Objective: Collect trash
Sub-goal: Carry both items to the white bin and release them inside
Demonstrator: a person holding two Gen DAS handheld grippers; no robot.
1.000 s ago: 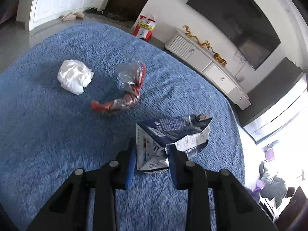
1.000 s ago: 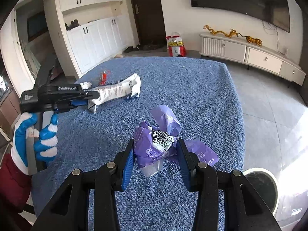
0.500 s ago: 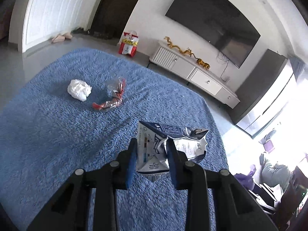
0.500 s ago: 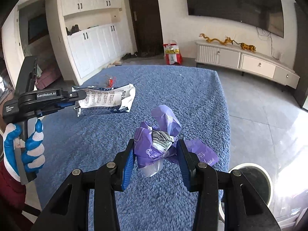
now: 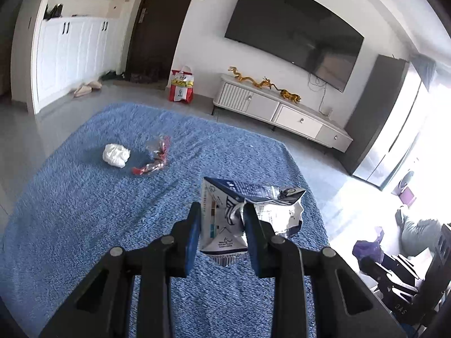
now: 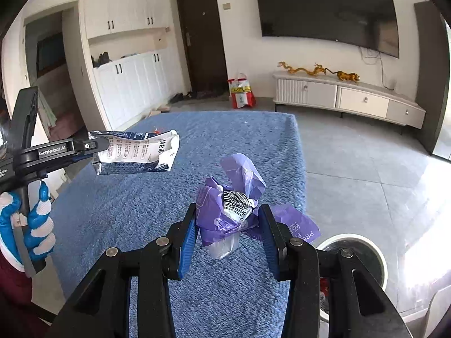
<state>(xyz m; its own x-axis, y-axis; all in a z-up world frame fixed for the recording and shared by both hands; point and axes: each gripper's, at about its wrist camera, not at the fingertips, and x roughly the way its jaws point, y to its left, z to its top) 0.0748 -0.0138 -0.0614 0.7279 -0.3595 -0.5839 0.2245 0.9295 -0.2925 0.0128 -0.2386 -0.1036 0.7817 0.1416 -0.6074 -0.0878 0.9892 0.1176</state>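
My left gripper (image 5: 222, 219) is shut on a crushed blue-and-white carton (image 5: 253, 205), held up above the blue rug (image 5: 84, 211). From the right wrist view the same carton (image 6: 135, 152) hangs from the left gripper (image 6: 98, 148), which a blue-gloved hand (image 6: 33, 225) carries. My right gripper (image 6: 228, 225) is shut on a crumpled purple wrapper (image 6: 236, 197) with a barcode. A white paper wad (image 5: 116, 155) and a red-and-clear wrapper (image 5: 153, 159) lie on the rug at the far left.
A round white bin (image 6: 358, 256) stands on the tiled floor just right of the rug's edge. A white TV cabinet (image 5: 282, 109) runs along the far wall under a television. A red bag (image 5: 181, 86) sits by the dark door.
Both grippers have risen and moved along with their loads still gripped. The left view has tilted up, so the rug litter now looks farther away. The bin shows more in the right view.
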